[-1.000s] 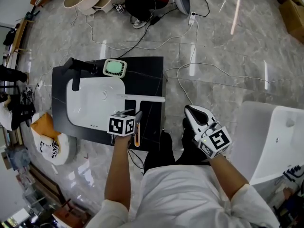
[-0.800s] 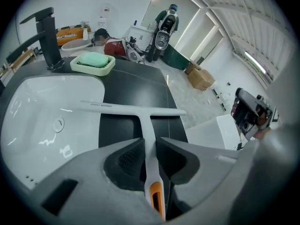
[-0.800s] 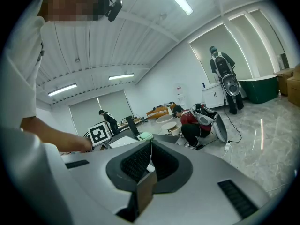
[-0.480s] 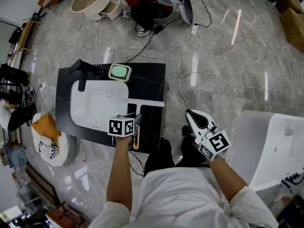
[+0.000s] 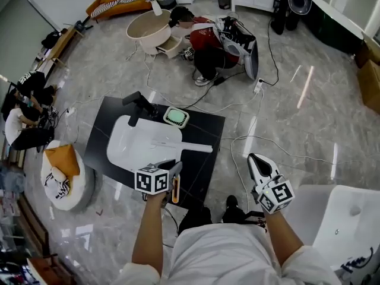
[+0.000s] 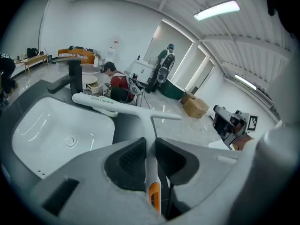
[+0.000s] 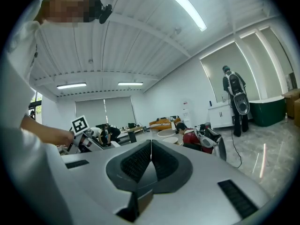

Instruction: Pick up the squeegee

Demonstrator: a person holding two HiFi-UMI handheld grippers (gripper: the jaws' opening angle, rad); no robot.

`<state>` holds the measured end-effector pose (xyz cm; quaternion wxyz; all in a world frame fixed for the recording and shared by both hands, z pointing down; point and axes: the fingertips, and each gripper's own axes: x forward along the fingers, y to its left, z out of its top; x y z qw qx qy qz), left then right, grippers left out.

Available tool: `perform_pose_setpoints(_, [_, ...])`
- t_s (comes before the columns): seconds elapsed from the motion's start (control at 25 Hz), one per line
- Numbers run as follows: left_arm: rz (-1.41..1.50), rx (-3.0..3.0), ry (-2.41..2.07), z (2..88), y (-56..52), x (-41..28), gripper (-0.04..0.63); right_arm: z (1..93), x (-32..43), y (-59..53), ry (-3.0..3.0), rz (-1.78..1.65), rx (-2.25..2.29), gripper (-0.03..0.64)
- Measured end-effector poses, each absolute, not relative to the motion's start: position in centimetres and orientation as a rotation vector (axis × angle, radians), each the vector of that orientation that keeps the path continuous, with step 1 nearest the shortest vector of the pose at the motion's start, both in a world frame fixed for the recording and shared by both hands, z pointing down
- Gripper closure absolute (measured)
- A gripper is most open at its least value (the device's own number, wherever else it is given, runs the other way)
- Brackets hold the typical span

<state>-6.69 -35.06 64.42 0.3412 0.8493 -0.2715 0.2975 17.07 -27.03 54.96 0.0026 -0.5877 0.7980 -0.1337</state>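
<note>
Left gripper view, lower middle: the left gripper (image 6: 150, 144) has just been closing and pinches the squeegee (image 6: 119, 106) by its thin white handle, just above the orange end. It is a low hold on the stem, likely chosen so the T-shaped blade reaches free out front, over the white sink (image 6: 56, 130) in the dark tabletop (image 6: 125, 123). The right gripper (image 7: 150, 156), low in its own view, has its jaws together on nothing; it seems spare for this one-handed lift.
</note>
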Motion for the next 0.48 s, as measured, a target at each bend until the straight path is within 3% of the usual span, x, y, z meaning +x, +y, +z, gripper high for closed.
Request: perform_pose_setpoints(0.48, [0.402,2.498,-0.906,49.0,-34.4,-10.2,0.517,42.6,16.1,-28.1,2.606,-0.031,-1.658,0.601])
